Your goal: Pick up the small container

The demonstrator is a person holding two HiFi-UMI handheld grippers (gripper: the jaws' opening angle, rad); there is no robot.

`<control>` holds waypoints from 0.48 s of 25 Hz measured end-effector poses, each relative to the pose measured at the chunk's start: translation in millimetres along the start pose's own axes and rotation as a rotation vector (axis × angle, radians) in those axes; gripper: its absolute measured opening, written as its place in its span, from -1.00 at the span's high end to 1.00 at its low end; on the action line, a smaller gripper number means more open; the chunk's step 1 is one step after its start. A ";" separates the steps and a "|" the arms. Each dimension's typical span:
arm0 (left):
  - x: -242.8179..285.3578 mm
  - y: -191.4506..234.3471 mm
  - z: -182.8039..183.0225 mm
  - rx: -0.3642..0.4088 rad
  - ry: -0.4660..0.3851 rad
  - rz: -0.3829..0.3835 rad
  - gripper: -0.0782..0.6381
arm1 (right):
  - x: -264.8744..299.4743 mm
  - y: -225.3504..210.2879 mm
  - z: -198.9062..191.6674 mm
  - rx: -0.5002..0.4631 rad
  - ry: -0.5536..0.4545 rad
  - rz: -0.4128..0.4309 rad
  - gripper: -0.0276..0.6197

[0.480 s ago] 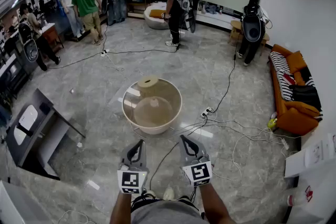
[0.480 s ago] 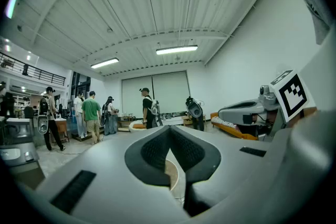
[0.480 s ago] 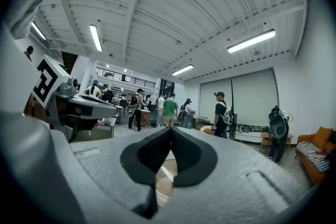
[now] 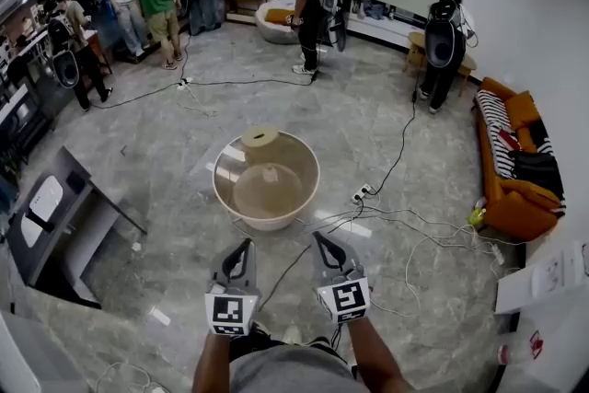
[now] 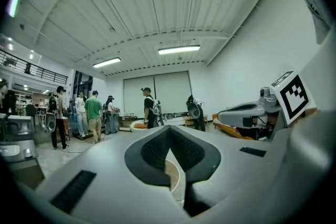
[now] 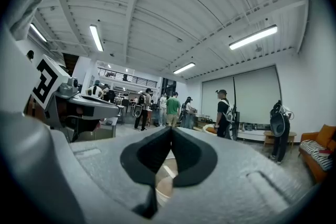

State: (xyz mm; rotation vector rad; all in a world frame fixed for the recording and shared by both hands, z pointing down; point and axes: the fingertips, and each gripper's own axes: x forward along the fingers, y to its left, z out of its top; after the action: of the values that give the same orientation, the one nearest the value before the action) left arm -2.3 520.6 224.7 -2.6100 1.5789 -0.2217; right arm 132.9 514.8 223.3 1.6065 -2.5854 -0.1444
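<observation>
Distance is making the first risk here. The small container [image 4: 260,141] is sitting on the far edge of the round bench [image 4: 221,198], on its clear top, and both grippers are hanging well apart from it, over the floor [image 4: 166,152] near the person's body.

The left hand-held gripper [image 4: 244,244] is showing its jaws pressed together with nothing between them, and the right hand-held gripper [image 4: 317,237] is doing the same. If one of them is arriving at the container with its jaws closed like this, I think it is going to push the container and not grasp it. On a smooth top it could then slide or tip over the far rim.

Cables [image 4: 405,225] are lying on the floor just beside the bench, with a power strip [image 4: 361,195] near its right side. If the person is stepping forward while looking only at the container, a foot may be catching on them.

Reaching over the whole top is also risky, because the arm is then stretching far and the aim is getting less steady.

Compared with half a second ago, both grippers are standing a little higher in the head view, slightly nearer to the bench. Their jaws are staying closed. The container is keeping its place, while the people at the back are shifting slightly.
</observation>
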 end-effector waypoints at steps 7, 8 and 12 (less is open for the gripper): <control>45.1 26.3 -5.0 -0.009 0.002 -0.002 0.74 | 49.9 -14.2 -4.6 0.007 0.004 0.021 0.91; 54.1 33.2 -5.2 -0.008 0.000 -0.003 0.74 | 60.7 -16.5 -3.8 0.005 0.001 0.021 0.91; 93.8 64.1 -8.2 -0.006 -0.009 -0.018 0.74 | 109.2 -28.1 -3.0 -0.002 -0.006 0.006 0.91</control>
State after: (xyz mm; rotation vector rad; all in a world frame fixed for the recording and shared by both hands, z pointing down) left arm -16.8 407.8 231.0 -2.6270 1.5566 -0.2067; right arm 110.1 404.5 225.9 1.6001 -2.5930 -0.1513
